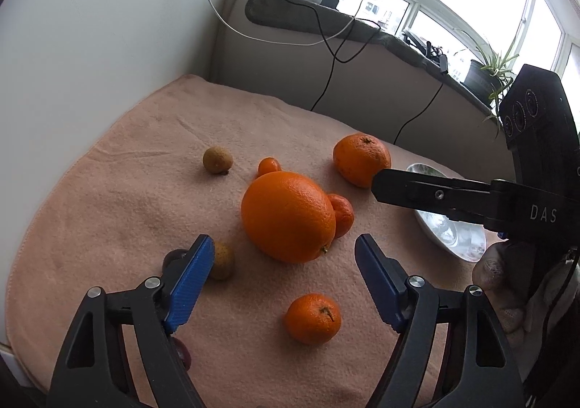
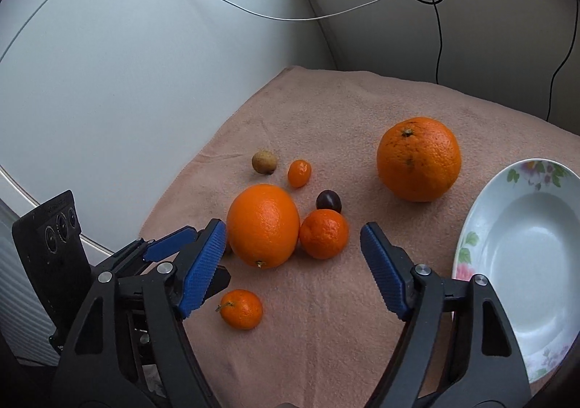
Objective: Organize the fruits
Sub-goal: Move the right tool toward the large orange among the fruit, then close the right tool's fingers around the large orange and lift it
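Note:
A big smooth orange (image 1: 288, 215) lies mid-cloth, just beyond and between the blue pads of my left gripper (image 1: 284, 244), which is open and holds nothing. Against the orange rests a mandarin (image 1: 342, 214); a kumquat (image 1: 269, 167) sits behind it. My right gripper (image 2: 291, 230) is also open, its pads straddling the same orange (image 2: 262, 225) and the mandarin (image 2: 323, 234) without pressing either. A rough-skinned orange (image 2: 418, 158), a small mandarin (image 2: 241, 309), a dark plum (image 2: 328, 200) and a longan (image 2: 264, 162) lie around. A flowered white plate (image 2: 522, 252) at the right holds no fruit.
The fruits rest on a pink towel (image 1: 127, 190) beside a white wall at the left. A second longan (image 1: 222, 261) and dark fruits sit by my left finger. Cables hang over the grey ledge (image 1: 326, 20) behind. A gloved hand (image 1: 496, 273) holds the right gripper.

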Action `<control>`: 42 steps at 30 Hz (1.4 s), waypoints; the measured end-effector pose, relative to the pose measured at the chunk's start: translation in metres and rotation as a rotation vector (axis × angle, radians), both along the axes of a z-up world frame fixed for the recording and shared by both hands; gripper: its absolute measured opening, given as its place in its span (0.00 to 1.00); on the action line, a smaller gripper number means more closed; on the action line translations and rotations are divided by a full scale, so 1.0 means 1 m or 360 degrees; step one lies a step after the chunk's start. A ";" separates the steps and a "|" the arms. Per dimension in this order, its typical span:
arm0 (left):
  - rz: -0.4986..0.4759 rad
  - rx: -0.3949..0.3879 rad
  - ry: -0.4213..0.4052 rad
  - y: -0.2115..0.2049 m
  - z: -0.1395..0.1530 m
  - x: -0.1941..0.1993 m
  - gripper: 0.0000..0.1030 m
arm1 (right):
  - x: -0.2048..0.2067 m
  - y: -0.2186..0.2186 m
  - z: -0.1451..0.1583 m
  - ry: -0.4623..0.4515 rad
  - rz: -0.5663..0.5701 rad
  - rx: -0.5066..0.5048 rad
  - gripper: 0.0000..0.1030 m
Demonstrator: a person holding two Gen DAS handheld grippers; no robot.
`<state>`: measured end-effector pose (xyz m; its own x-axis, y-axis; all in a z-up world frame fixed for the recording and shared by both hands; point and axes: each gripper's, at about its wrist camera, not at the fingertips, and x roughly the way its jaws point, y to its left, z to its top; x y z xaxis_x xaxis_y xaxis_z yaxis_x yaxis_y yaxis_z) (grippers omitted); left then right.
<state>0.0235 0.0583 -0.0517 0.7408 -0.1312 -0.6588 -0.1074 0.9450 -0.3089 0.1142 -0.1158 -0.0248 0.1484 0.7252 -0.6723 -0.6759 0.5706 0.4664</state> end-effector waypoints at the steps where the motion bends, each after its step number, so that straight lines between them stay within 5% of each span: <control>1: -0.0006 -0.0010 -0.0004 0.001 0.000 0.001 0.76 | 0.001 0.005 -0.001 0.0002 0.0017 -0.0011 0.75; 17: -0.0074 -0.0024 -0.0045 0.001 0.001 0.013 0.69 | 0.007 0.055 -0.021 0.0052 0.0213 -0.0109 0.60; 33: -0.0118 0.0010 0.0027 -0.002 -0.013 0.031 0.65 | 0.017 0.062 -0.033 0.0172 0.0279 -0.0139 0.61; 42: -0.0124 -0.0028 0.0075 0.000 -0.025 0.037 0.66 | 0.011 0.066 -0.034 0.0077 0.0318 -0.0204 0.63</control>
